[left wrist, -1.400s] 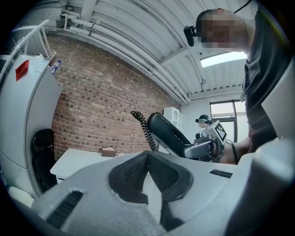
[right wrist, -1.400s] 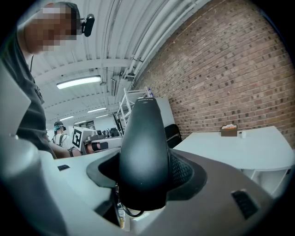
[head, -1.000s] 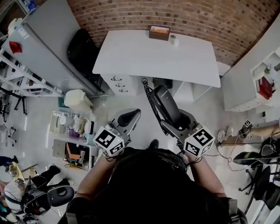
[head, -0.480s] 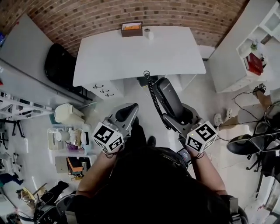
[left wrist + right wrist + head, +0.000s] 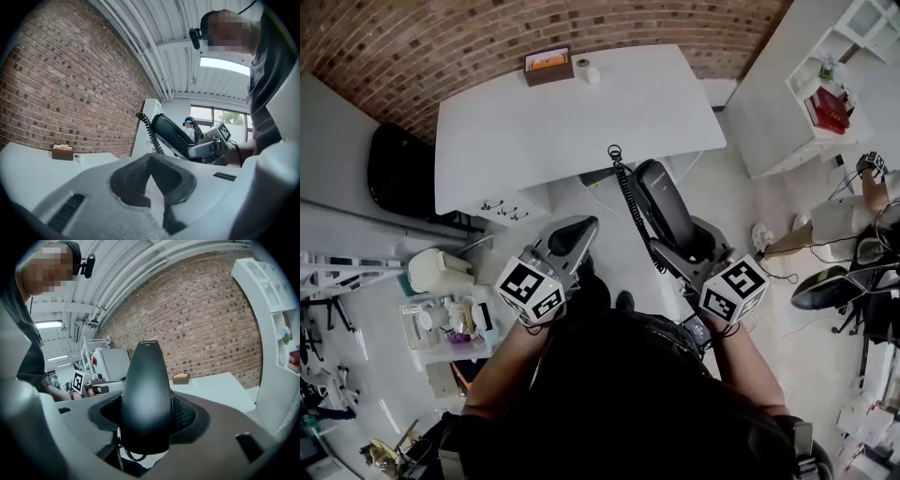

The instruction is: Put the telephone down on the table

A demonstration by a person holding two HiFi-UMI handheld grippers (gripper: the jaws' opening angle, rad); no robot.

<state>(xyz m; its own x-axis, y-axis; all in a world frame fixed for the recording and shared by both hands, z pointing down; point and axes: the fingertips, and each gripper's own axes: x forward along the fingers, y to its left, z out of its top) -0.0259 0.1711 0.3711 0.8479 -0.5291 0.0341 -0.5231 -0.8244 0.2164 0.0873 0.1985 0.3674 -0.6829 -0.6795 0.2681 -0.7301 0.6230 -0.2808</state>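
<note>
Brick wall (image 5: 412, 47) behind, white counter (image 5: 581, 103) at top of frame | telephone (image 5: 661, 211) was mid-frame, up in the air, squeezed by right gripper (image 5: 692, 251) fingers | left gripper (image 5: 572, 236) fingers were together, empty | putting down not done yet

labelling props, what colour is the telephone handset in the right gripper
The telephone handset is black, as is its coiled cord; the head view shows it best.

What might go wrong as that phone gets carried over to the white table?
The coiled cord hangs loose off the telephone and might catch on the edge of the table. The right gripper clamps only one end of the telephone, so the long free part could twist or slip when it touches down.
</note>
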